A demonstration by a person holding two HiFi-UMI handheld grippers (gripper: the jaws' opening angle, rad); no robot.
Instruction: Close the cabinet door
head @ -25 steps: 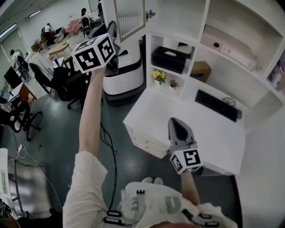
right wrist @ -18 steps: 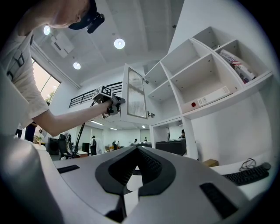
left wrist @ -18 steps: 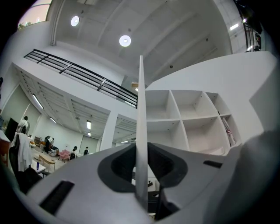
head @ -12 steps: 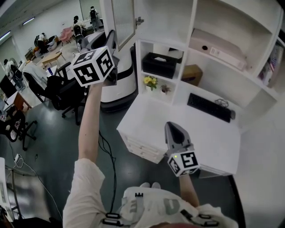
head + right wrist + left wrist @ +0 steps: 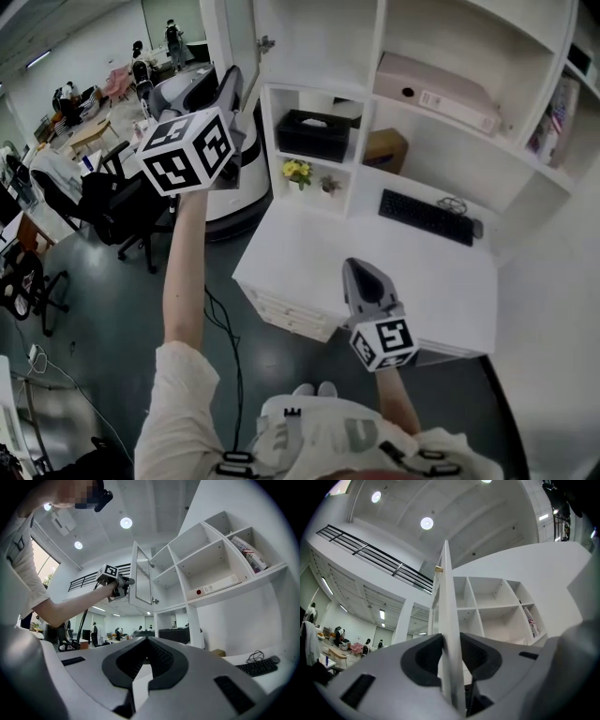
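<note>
The cabinet (image 5: pixel 323 37) takes its cabinet door (image 5: pixel 141 581) closer now: it's swung in since a second ago, so closing is under way, yet it's ajar off the upper left corner. White frame, ribbed glass. Your left gripper (image 5: pixel 451 637) pinches its free edge, jaws just eased wider; your right gripper (image 5: pixel 362 274) is closed, empty.

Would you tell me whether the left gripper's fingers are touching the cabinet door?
Touching. The left gripper view shows both fingers pressed against the cabinet door edge between them, no gap, though they have just eased open slightly.
</note>
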